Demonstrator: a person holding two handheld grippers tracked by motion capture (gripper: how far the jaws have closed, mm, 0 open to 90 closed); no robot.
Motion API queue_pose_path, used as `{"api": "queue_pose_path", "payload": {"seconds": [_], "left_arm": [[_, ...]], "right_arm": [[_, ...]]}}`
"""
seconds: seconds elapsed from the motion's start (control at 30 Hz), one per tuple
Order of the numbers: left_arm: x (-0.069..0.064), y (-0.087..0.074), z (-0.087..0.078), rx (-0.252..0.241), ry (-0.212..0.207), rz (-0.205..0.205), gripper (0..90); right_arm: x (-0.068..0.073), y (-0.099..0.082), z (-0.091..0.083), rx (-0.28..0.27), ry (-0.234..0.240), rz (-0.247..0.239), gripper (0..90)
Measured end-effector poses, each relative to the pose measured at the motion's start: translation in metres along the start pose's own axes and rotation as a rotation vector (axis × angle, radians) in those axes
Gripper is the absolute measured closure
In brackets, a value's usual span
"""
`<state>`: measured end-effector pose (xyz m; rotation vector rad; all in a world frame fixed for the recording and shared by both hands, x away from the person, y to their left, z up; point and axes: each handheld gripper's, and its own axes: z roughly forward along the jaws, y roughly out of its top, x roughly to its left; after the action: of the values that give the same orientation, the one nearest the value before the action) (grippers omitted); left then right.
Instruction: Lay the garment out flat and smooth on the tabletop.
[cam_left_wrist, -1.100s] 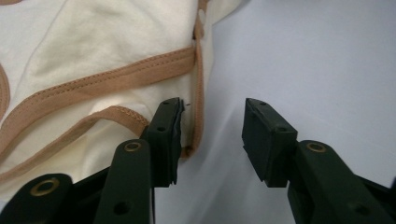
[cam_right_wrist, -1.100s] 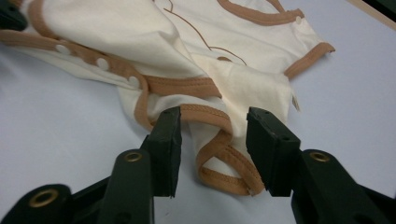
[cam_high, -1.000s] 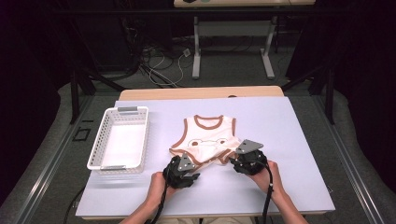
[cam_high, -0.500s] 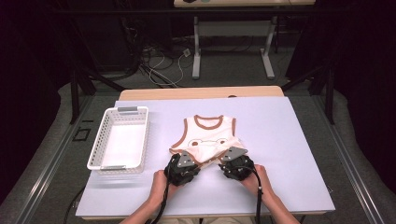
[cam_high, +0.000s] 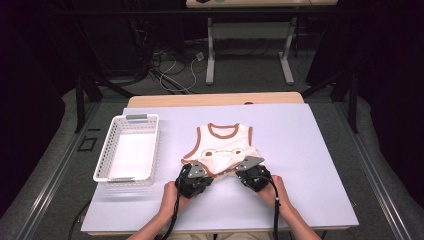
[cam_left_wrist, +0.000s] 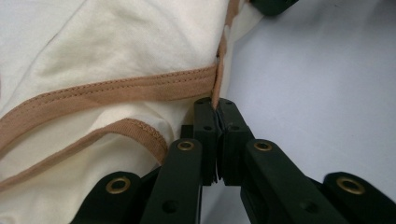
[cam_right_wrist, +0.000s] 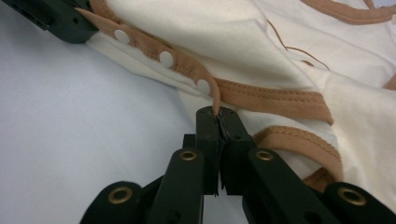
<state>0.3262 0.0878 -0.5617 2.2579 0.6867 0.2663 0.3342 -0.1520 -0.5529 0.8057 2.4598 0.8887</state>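
A cream baby bodysuit (cam_high: 223, 141) with brown trim and a bear face lies in the middle of the table, neck toward the far side. My left gripper (cam_high: 202, 171) is at its near left corner. In the left gripper view the jaws (cam_left_wrist: 217, 106) have just closed and pinch the brown trim (cam_left_wrist: 140, 88). My right gripper (cam_high: 246, 169) is at the near right corner. Its jaws (cam_right_wrist: 217, 112) have also just closed, on the end of the brown snap strip (cam_right_wrist: 187, 65). The near hem is bunched between the two grippers.
A white plastic basket (cam_high: 151, 145) stands on the left of the lilac table top (cam_high: 310, 150). The person's hands (cam_high: 280, 197) come in from the near edge. A wooden table edge (cam_high: 215, 99) runs along the far side.
The right gripper has moved left and down onto the bodysuit's near right corner. Both pairs of jaws have closed on the brown trim. The left hand has stayed put.
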Motion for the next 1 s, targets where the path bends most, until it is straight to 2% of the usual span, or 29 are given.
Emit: {"api": "queue_pose_path", "payload": {"seconds": [0.2,0.37,0.57,0.83,1.0], "left_arm": [[0.002,0.001,-0.008,-0.010,-0.020,-0.005,87.7],[-0.001,0.003,-0.016,-0.013,-0.036,0.016,87.6],[-0.005,0.003,-0.024,-0.002,-0.065,0.034,87.6],[-0.013,0.000,-0.033,0.021,-0.106,0.046,87.5],[-0.020,-0.003,-0.035,0.045,-0.125,0.080,87.4]], "right_arm": [[-0.003,0.001,-0.019,-0.024,0.029,0.015,87.8],[0.001,0.001,-0.030,-0.017,0.070,0.014,87.6],[0.005,0.000,-0.035,-0.001,0.103,0.027,87.3],[0.017,-0.008,-0.043,0.014,0.151,0.030,87.2],[0.022,-0.013,-0.046,0.039,0.176,0.030,87.2]]}}
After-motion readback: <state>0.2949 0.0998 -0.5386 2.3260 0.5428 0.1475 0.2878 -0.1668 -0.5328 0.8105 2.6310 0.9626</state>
